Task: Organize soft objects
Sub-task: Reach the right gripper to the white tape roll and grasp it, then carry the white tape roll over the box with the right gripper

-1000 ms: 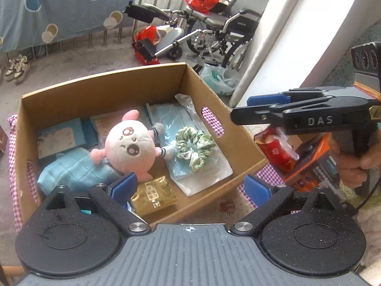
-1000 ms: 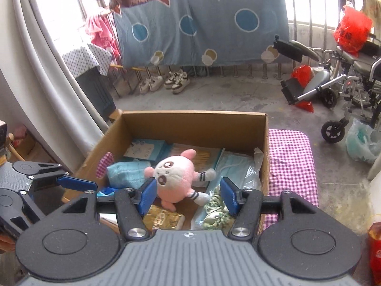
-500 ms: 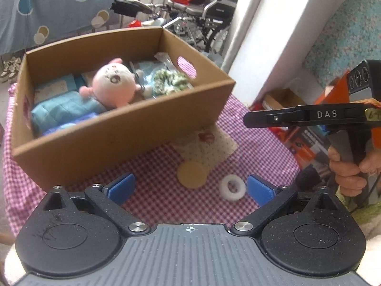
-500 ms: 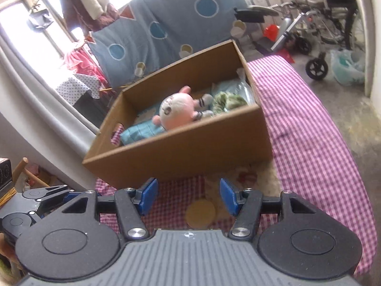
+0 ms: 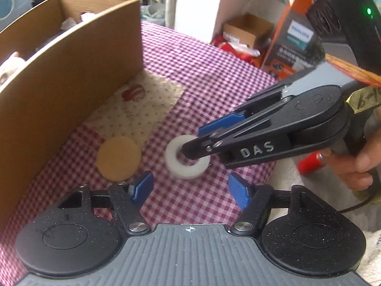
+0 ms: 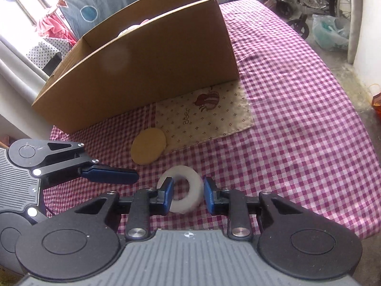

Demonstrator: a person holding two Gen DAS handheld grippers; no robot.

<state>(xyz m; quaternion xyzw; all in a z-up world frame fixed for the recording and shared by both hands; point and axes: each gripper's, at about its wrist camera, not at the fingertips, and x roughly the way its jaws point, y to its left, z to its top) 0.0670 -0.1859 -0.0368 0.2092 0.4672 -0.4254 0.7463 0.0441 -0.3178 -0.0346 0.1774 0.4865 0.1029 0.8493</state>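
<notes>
Change since earlier: both grippers have dropped from over the cardboard box [image 6: 147, 54] to the checked cloth [image 6: 297, 109] in front of it, and both sets of jaws have just been closing.
Right gripper [image 6: 187, 196]: one pad sits in the hole of the white ring [image 6: 190, 190], the other outside its wall; that wall is between the pads, but I cannot tell if both press on it yet.
Left gripper [image 5: 189, 188]: jaws apart, nothing between them, hovering just short of the ring.
Ring position: flat on the cloth, near the tan round pad [image 6: 148, 146] and the printed cloth [image 6: 207, 116], outside the box.
Risk, slip: grip takes only one side of a soft ring, so it may squash and pop free when lifted.
Risk, swing: held off-centre, the ring could tilt and drop before reaching the box.
Risk, collision: the two grippers are near each other over the ring; a further move inward could knock them together or push the ring aside.
Risk, snag: pad tips close to the cloth may catch and drag it.
</notes>
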